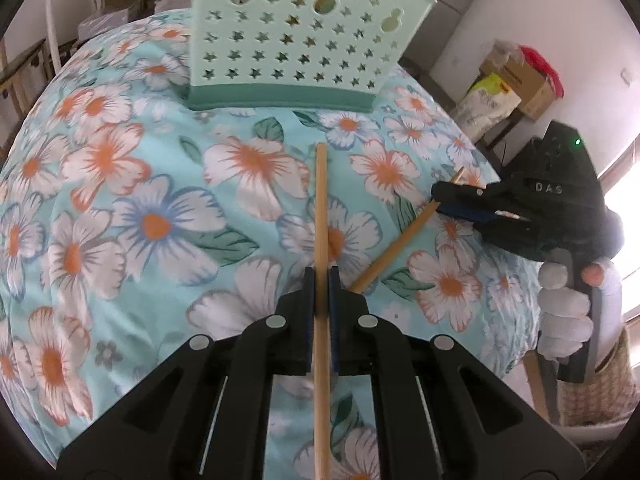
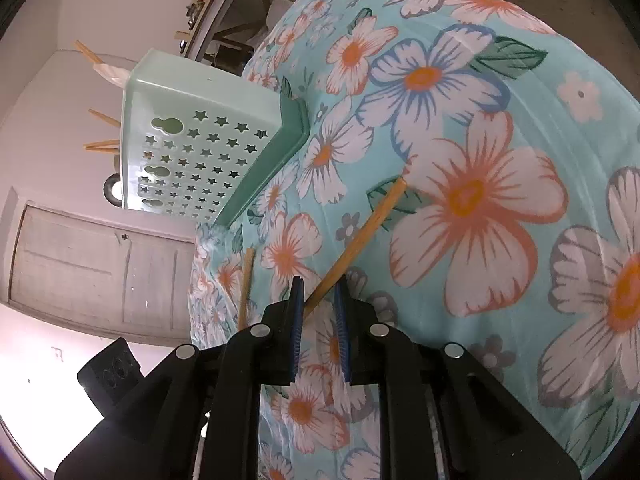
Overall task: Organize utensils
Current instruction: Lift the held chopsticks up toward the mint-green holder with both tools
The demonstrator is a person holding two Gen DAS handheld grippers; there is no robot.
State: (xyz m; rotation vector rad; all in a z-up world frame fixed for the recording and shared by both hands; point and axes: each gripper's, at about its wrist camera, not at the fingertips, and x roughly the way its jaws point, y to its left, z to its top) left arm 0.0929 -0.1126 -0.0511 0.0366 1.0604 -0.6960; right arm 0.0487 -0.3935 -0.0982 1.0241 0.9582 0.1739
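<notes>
**Both grippers loaded with chopsticks; slip and collision risks noted**

My left gripper (image 1: 320, 276) is clamped on a wooden chopstick (image 1: 321, 208), which runs toward 12 o'clock in the left wrist view, its tip well short of the mint holder (image 1: 296, 40) at 12 o'clock. My right gripper (image 2: 320, 288) grasps a second chopstick (image 2: 360, 236), angled toward 1 o'clock in its own view; the holder sits at 10 o'clock there.

Risks, as I judge them: the sticks are thin, smooth, straight rods, and each is held near one end, so either could pivot or slide between the pads when lifted. The two sticks lie close at their near ends and may knock together. The floral cloth (image 1: 140, 200) is soft and loosely draped; a low pass could snag it.

The holder is rigid plastic, star-perforated, with a darker green base. Sticks already stand in it, crowding the opening.
</notes>
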